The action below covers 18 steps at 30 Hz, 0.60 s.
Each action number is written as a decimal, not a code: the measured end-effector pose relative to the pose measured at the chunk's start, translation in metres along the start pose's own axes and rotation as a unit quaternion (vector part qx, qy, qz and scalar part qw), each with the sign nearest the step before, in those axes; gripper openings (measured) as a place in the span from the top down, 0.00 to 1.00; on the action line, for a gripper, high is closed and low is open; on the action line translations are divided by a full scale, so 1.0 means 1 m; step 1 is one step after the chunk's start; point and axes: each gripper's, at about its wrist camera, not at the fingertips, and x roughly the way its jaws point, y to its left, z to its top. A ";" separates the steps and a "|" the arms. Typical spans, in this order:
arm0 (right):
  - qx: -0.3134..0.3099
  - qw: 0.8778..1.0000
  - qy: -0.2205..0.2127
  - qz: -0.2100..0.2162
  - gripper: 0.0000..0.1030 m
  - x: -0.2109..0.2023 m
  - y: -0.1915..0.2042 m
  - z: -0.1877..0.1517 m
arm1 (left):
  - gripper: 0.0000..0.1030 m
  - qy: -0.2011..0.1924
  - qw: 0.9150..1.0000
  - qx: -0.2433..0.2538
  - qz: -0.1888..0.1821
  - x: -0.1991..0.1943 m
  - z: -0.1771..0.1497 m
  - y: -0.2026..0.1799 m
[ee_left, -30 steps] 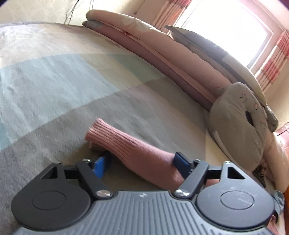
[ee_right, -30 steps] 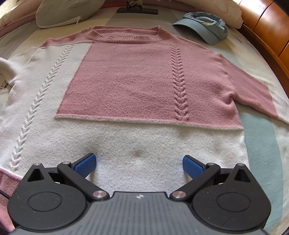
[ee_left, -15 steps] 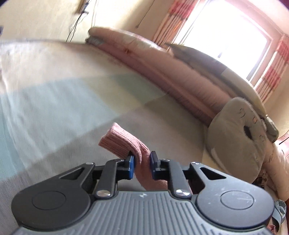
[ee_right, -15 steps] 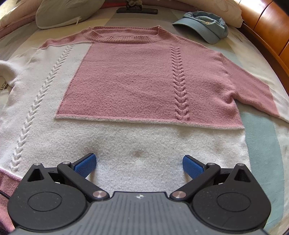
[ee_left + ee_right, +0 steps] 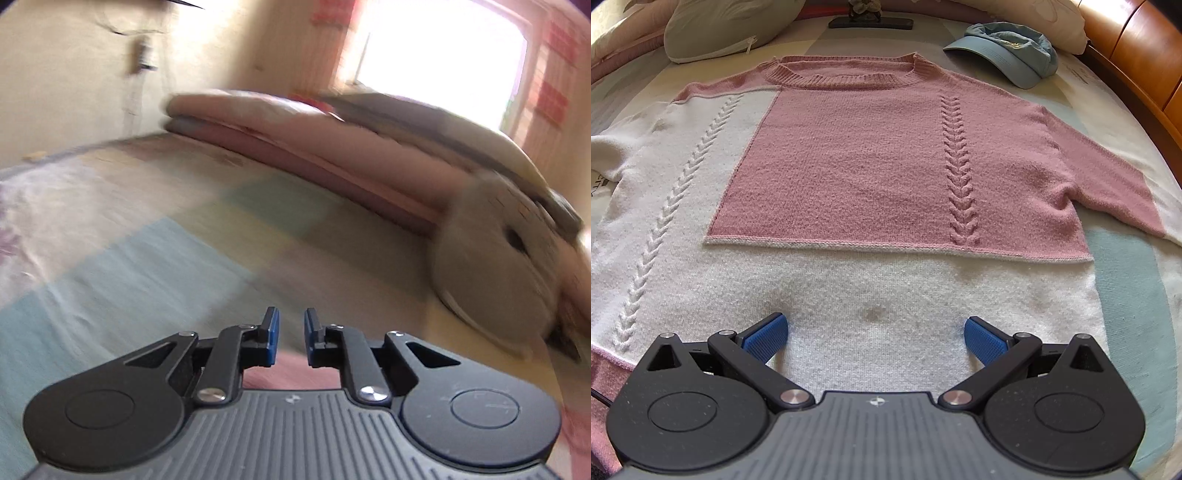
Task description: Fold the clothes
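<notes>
A pink and white knit sweater (image 5: 886, 177) lies flat on the bed, neckline away from me. My right gripper (image 5: 875, 332) is open and empty, its blue pads resting just above the white lower part near the hem. My left gripper (image 5: 291, 341) is nearly closed with a narrow gap between the blue pads. Pink sleeve fabric (image 5: 291, 371) shows low between its fingers and under its body; the cuff end is hidden. The left view is blurred and the gripper is raised above the bedspread (image 5: 147, 258).
A blue cap (image 5: 1008, 51) lies at the far right of the sweater. A grey pillow (image 5: 720, 26) and a dark phone-like object (image 5: 870, 24) sit beyond the neckline. A wooden headboard (image 5: 1137, 62) runs along the right. Folded quilts (image 5: 314, 147) and a round cushion (image 5: 498, 266) line the bed's far side.
My left gripper closed on the pink sleeve cuff, then lifted and tilted upward; the cuff has dropped out of view. The right gripper and sweater body have not moved.
</notes>
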 end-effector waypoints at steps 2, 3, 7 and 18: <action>-0.002 1.000 0.000 -0.001 0.00 -0.001 0.000 0.000 | 0.82 0.027 0.999 0.023 -0.025 0.002 -0.016 -0.019; -0.003 1.000 0.000 -0.002 0.00 -0.001 0.000 0.001 | 0.74 0.043 0.998 0.036 -0.034 0.002 -0.025 -0.029; -0.046 0.999 -0.019 -0.006 0.00 -0.011 0.011 0.011 | 0.56 0.100 0.988 0.102 -0.054 -0.003 -0.060 -0.061; -0.383 0.888 -0.179 0.184 0.38 -0.050 0.173 0.087 | 0.24 0.071 0.970 0.226 -0.048 -0.080 -0.070 -0.071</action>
